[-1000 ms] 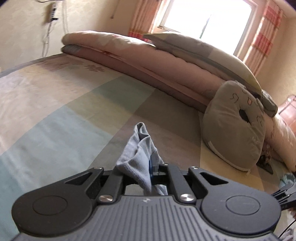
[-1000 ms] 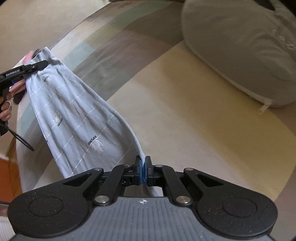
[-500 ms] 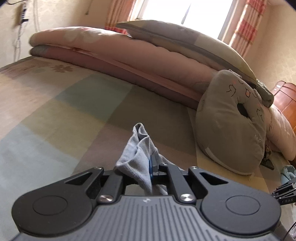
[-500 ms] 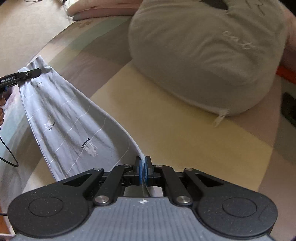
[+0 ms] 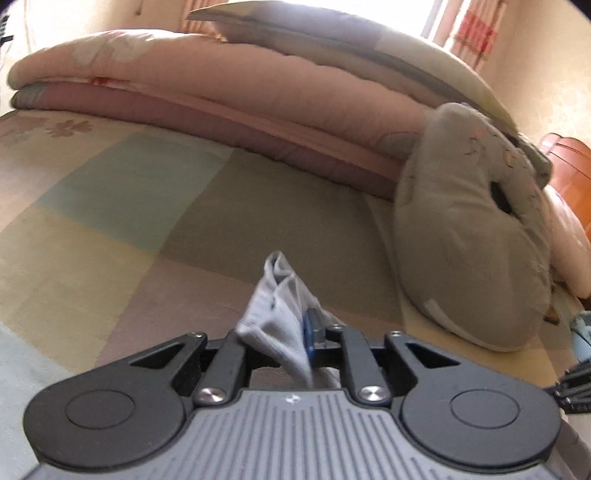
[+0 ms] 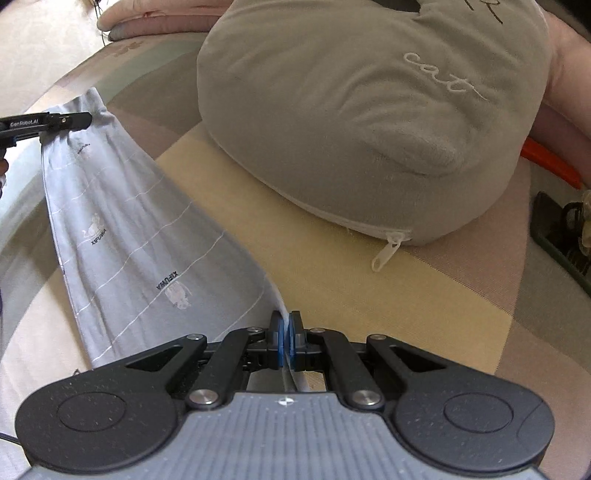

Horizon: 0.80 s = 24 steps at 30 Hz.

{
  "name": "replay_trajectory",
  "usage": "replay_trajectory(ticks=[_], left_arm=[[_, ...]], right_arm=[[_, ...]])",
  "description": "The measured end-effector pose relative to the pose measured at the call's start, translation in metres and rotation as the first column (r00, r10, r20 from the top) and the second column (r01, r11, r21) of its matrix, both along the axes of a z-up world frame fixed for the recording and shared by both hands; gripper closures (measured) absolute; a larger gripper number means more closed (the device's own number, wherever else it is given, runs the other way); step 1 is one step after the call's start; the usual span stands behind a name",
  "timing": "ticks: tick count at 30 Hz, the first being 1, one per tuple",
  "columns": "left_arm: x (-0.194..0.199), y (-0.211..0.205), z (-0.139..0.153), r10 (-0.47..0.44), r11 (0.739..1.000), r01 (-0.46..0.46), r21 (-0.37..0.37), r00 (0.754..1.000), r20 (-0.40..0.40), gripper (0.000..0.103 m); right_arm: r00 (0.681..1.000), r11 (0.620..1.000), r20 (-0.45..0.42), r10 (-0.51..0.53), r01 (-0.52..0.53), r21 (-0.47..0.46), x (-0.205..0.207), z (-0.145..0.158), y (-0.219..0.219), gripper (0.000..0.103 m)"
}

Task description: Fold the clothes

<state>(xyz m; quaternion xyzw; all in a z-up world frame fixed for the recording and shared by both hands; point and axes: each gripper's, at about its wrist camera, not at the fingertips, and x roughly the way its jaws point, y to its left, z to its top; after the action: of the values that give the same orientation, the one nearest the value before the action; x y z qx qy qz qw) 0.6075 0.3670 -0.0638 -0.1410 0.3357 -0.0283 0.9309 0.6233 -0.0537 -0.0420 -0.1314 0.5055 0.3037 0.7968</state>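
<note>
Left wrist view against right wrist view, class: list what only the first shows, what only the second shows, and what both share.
Only the left wrist view shows the folded quilts stacked at the far edge of the bed, and the curtain.

Only the right wrist view shows the grey garment spread long between the two tools, its printed logos, the cushion's zipper pull and the word "cat".

Both show the grey cushion, the patchwork bedsheet, and garment cloth between a tool's pads: the left tool is opening, the right tool is shut on it.
</note>
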Motion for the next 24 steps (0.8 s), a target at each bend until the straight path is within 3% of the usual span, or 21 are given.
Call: replay_trajectory(ticks=[7, 11, 14, 17, 24], left_arm=[[-0.002, 0.014, 0.016, 0.077, 0.994, -0.078, 0.082, 0.997, 0.005, 0.078], [-0.014, -0.015, 0.022, 0.046, 0.975, -0.038, 0.217, 0.998, -0.030, 0.074], [-0.029, -0.055, 0.021, -0.025, 0.953, 0.045, 0.298, 0.997, -0.069, 0.059], [-0.049, -0.106, 0.017, -0.128, 0.923, 0.161, 0.348, 0.985, -0.114, 0.052], [-0.100, -0.217, 0.013, -0.308, 0.872, 0.350, 0.342, 0.936, -0.171, 0.040]], right_arm=[[0.999, 0.993, 0.003, -0.053, 0.052, 0.103, -0.003, 0.010, -0.007, 0.081], [0.998, 0.983, -0.005, -0.065, 0.064, 0.171, -0.010, 0.020, -0.009, 0.074], [0.998, 0.977, -0.025, -0.054, 0.058, 0.205, -0.033, 0.024, -0.015, 0.065], [0.996, 0.972, -0.079, -0.036, 0.053, 0.230, -0.069, 0.022, -0.024, 0.060], [0.979, 0.968, -0.202, -0.011, 0.061, 0.243, -0.149, 0.006, -0.051, 0.056]])
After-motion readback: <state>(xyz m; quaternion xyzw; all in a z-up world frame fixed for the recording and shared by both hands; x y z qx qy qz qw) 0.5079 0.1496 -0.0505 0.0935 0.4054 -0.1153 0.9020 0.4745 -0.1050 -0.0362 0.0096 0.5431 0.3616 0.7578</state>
